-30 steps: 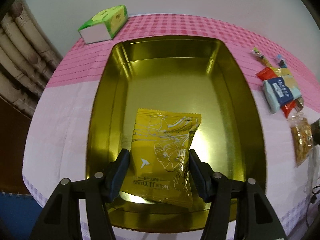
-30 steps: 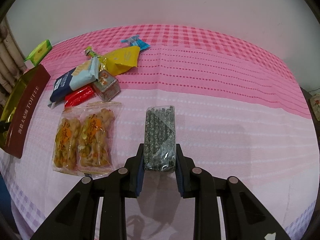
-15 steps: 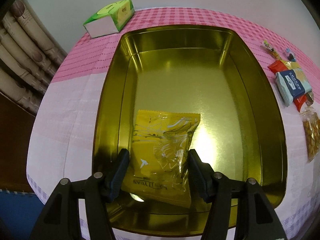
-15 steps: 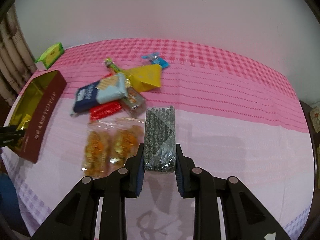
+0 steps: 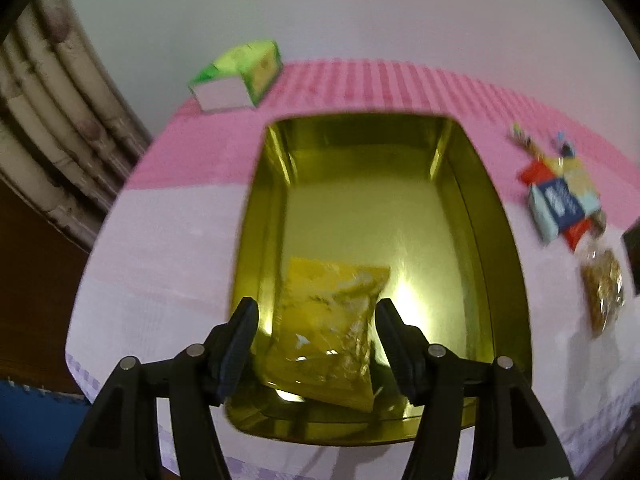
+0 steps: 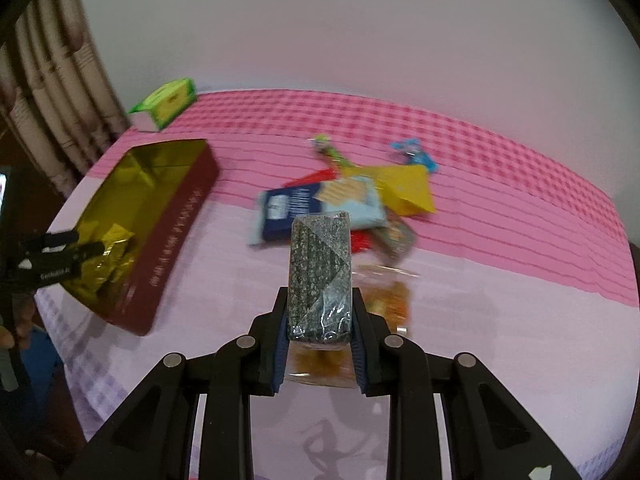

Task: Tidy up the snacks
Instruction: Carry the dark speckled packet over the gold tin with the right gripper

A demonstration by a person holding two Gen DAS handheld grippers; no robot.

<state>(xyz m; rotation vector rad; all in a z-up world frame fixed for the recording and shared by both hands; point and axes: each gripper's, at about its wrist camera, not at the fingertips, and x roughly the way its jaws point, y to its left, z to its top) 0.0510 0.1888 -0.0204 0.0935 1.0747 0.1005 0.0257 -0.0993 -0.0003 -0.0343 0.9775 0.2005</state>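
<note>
Left wrist view looks steeply down at the table (image 5: 168,240), which fills most of the frame under a cloth that is pink at the far side and pale at the near side. Next in size is the gold tin (image 5: 496,240), a deep rectangular box with shiny walls, standing near the table's front edge; from the right wrist view its outer wall (image 6: 172,240) is dark red with lettering. Inside it, at the near end, lies a yellow snack packet (image 5: 328,328), flat on the floor of the tin.

Above that packet hangs the left gripper (image 5: 316,328), pitched well downward, its jaws standing wide with a finger on either side of the packet and a visible gap to each, so nothing is clamped. In the right wrist view this same gripper (image 6: 86,242) reaches in over the tin's near end from the left edge, with part of a hand behind it.

Further right, the right gripper (image 6: 320,320) is also tilted downward and raised above the cloth. Its fingers are closed on a dark speckled snack bar (image 6: 320,276), which sticks out forward between them, lifted clear of the table.

Below and beyond the bar lies the loose pile of snacks (image 6: 344,204): a blue packet, a yellow one, red ones and a clear bag of orange pieces. A green tissue box (image 6: 164,104) stands at the far corner.
</note>
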